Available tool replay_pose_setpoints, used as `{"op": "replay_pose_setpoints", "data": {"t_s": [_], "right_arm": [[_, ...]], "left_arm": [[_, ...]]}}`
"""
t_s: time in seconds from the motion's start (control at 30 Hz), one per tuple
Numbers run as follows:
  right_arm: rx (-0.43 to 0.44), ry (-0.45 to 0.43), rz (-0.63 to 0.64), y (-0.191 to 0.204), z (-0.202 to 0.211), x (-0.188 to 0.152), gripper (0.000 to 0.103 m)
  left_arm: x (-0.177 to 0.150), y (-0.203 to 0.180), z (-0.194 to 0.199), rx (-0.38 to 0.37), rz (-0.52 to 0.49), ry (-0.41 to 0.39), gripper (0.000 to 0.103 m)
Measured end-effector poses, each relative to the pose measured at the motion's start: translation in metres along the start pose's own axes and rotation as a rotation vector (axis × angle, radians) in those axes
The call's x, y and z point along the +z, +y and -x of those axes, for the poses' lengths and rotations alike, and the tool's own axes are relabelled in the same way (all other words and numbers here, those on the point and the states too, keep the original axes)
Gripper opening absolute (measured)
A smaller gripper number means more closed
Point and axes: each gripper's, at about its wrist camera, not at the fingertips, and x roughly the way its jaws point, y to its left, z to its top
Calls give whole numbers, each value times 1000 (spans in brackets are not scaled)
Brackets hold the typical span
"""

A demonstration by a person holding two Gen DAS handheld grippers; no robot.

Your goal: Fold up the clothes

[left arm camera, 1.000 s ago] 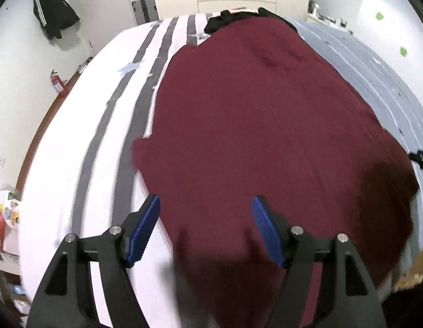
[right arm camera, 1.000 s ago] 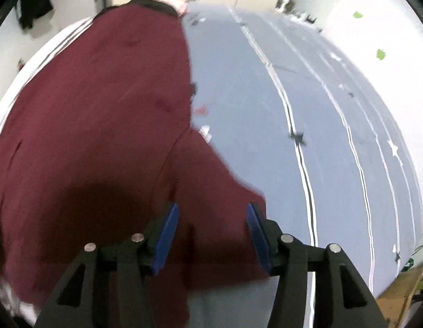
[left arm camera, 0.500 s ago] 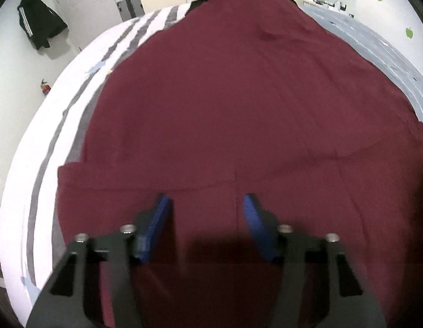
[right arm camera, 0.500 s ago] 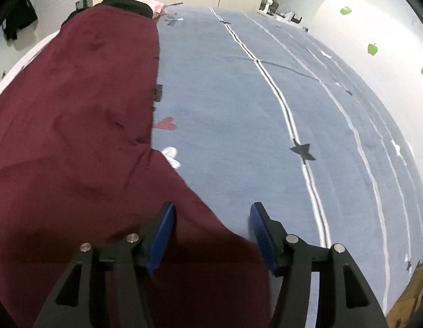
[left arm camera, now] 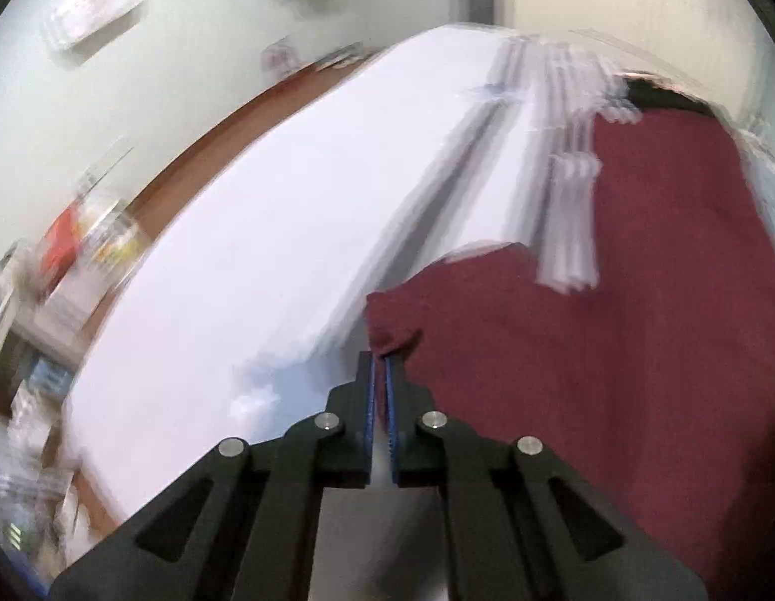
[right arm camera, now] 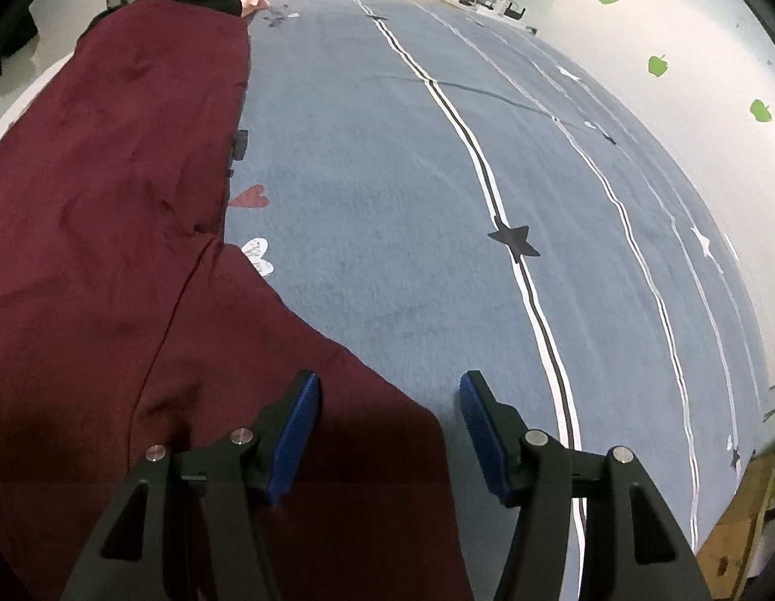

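A maroon garment lies flat on a bed. The left tool pinches its sleeve corner. The right tool hangs spread over the other sleeve's edge. Blurred clutter sits beside the bed.

The right gripper points down at a bed covered in blue-grey bedding with white and dark stripes, a dark star and small heart prints. Its blue-padded jaws stand apart, nothing pinched between them. A maroon garment lies spread flat over the left half of the bed, its sleeve reaching down to the right so that the cuff end sits under the gap between the jaws, nearer the left one. Green apple stickers dot the pale wall on the right.
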Motion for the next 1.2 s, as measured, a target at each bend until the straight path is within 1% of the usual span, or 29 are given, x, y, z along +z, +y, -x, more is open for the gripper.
{"op": "replay_pose_setpoints", "data": {"t_s": [0.07,0.1,0.13,0.2,0.3,0.37,0.43,0.5,0.63,0.73,0.77,0.87,0.9,0.97,1.07,1.13,1.17,1.2], "right_arm": [[-8,8,-9,2,2,-1,55],[-11,12,-13,3,3,-2,54],[-15,14,-14,5,6,-3,55],[-25,13,-5,9,10,-4,55],[-30,14,-3,10,13,-4,55],[-32,15,-8,9,15,-5,55],[-36,13,-15,2,17,-6,55],[-40,9,-25,-6,19,-7,55],[-37,5,-69,-35,21,-15,60],[68,29,-121,-54,18,-22,60],[115,42,-128,-57,16,-24,60],[249,64,-87,-50,12,-26,60],[273,64,-59,-44,12,-27,60],[291,71,-17,-34,9,-27,60],[365,94,-42,-28,5,-29,60],[434,95,-53,-24,7,-30,54],[477,104,-47,-19,9,-30,39],[496,108,-30,-12,12,-31,31]], "left_arm": [[-7,45,-8,105,82,48,4],[-12,72,-10,158,142,59,4],[-13,86,-10,188,181,68,4],[-20,108,-5,201,257,81,4],[-21,90,1,142,225,72,6],[-19,64,5,79,168,55,9],[-14,21,8,-21,100,36,13],[-8,-29,9,-132,17,32,18],[-6,-113,19,-283,-149,21,20],[-7,-159,22,-347,-232,22,20],[-9,-169,23,-360,-243,23,20],[-10,-190,24,-379,-262,33,20],[-11,-194,24,-380,-265,38,20],[-15,-202,23,-377,-263,52,20],[-21,-202,22,-366,-262,64,20],[-17,-197,16,-356,-259,74,20],[-16,-194,15,-352,-254,75,20],[-16,-191,15,-349,-249,76,20]]}}
